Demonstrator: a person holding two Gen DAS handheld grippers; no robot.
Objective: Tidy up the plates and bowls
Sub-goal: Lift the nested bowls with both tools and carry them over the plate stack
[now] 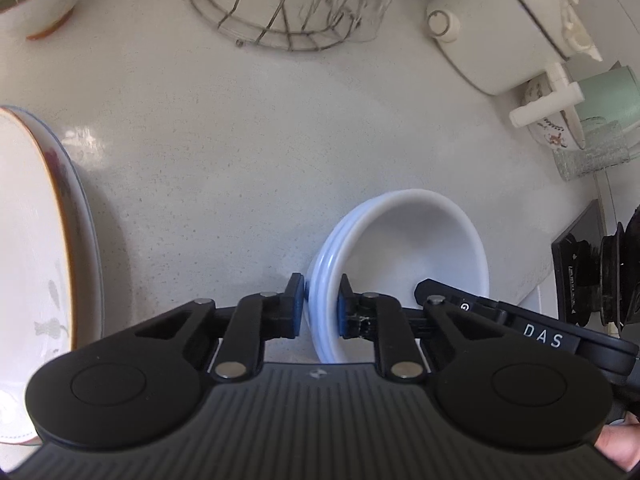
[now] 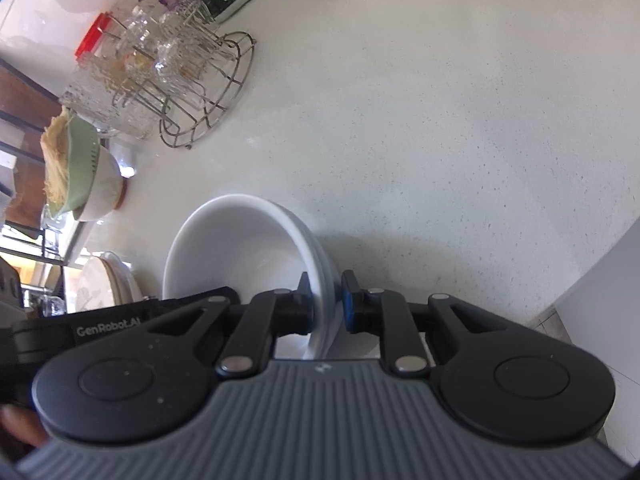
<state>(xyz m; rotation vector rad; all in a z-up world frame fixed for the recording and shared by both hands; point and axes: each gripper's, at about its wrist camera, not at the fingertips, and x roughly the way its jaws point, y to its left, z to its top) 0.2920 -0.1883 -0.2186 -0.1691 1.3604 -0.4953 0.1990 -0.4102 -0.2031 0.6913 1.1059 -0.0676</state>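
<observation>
A stack of white bowls (image 1: 416,240) is held above the pale countertop (image 1: 240,152) by both grippers. My left gripper (image 1: 320,304) is shut on the stack's rim from one side. My right gripper (image 2: 326,304) is shut on the opposite rim of the same stack (image 2: 240,248). The right gripper's body shows at the right in the left wrist view (image 1: 520,324), and the left gripper's body at the left in the right wrist view (image 2: 100,328). A stack of plates (image 1: 36,240) with a brown rim and flower print lies at the left; it also shows in the right wrist view (image 2: 108,284).
A wire rack (image 1: 280,12) holding glasses stands at the back, also in the right wrist view (image 2: 188,80). A white pot with a handle (image 1: 500,28) is back right, with a floral bowl (image 1: 552,128) and glass cup (image 1: 592,152). A green colander in a white bowl (image 2: 80,168) sits left.
</observation>
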